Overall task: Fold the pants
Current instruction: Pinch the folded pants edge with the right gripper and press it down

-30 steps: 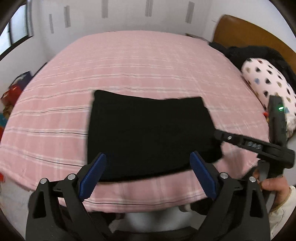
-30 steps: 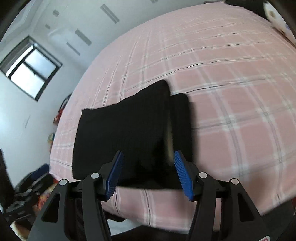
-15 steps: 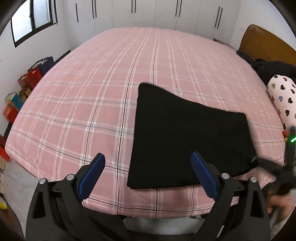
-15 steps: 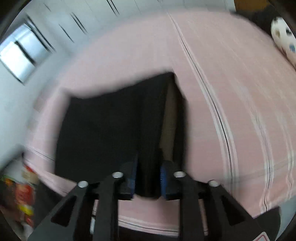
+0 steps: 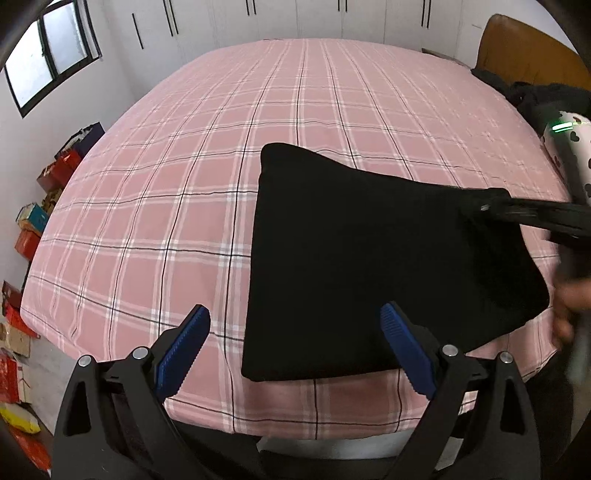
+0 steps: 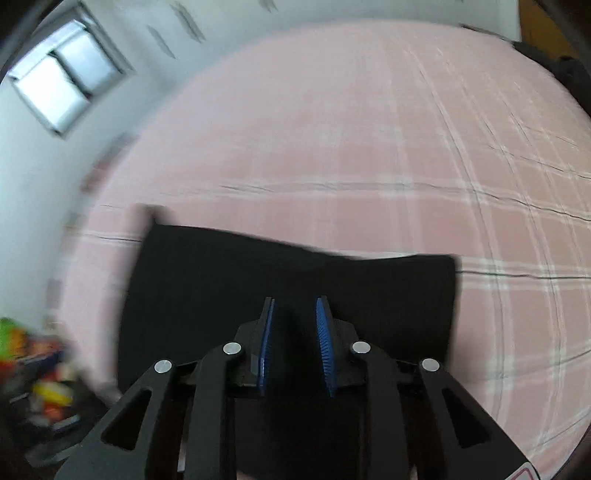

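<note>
The black pants (image 5: 373, 254) lie folded into a rectangle on the pink plaid bed (image 5: 184, 184), near its front edge. My left gripper (image 5: 295, 354) is open and empty, with the pants' near left corner between its blue pads. My right gripper (image 6: 293, 347) has its jaws close together on a fold of the pants (image 6: 221, 280); the view is blurred. The right gripper (image 5: 517, 214) also shows in the left wrist view as a blurred black shape over the pants' right edge.
A wooden headboard (image 5: 524, 55), dark clothes (image 5: 532, 92) and a heart-print pillow (image 5: 576, 147) are at the right. Boxes (image 5: 37, 221) sit on the floor left of the bed. White wardrobes (image 5: 295, 18) stand behind it.
My right gripper has closed from wide open onto the pants' edge and is moving with it. The left gripper's view has swung left; it stays open.
</note>
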Action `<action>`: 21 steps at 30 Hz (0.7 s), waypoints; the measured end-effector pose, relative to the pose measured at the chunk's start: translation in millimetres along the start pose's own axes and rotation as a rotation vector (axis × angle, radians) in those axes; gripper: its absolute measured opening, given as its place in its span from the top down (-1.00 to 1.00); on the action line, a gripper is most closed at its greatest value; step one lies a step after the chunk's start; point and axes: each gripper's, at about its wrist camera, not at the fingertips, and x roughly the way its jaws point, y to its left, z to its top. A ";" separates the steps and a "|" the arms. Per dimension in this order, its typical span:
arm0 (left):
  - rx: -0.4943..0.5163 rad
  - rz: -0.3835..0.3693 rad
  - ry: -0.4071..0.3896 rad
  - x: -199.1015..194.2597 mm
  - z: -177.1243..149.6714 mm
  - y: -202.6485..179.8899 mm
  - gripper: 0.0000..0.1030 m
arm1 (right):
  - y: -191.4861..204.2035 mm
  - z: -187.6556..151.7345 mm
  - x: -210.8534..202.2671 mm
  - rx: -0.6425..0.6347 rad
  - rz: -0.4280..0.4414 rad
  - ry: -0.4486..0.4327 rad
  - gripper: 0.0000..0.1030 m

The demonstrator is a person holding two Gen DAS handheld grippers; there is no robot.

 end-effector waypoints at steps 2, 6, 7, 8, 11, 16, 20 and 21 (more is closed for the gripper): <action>0.007 0.006 0.010 4.0 1.5 0.1 -0.78 | -11.4 1.9 -9.9 0.108 0.052 -0.013 1.00; -0.004 -0.002 0.030 14.2 3.5 4.0 -0.78 | 11.4 -13.8 -45.0 0.020 0.044 -0.101 0.78; -0.007 0.000 0.046 19.0 4.1 4.3 -0.78 | 14.1 -19.4 -40.4 -0.021 0.006 -0.086 0.76; -0.007 0.002 0.054 21.6 4.7 4.1 -0.78 | 11.2 -26.3 -30.1 -0.045 -0.049 -0.058 0.76; 0.003 0.014 0.067 25.3 6.2 2.1 -0.78 | -8.2 -36.1 -26.8 0.013 -0.027 -0.045 0.93; -0.004 -0.011 0.069 26.6 6.2 5.7 -0.80 | -14.5 -66.5 -81.5 0.055 -0.016 -0.147 -0.19; -0.119 -0.178 0.124 41.3 2.7 28.6 -0.89 | -41.3 -95.5 -94.8 0.110 -0.015 -0.126 -0.39; -0.155 -0.202 0.144 48.0 0.3 37.5 -0.89 | -52.0 -107.9 -90.3 0.143 -0.002 -0.092 -0.39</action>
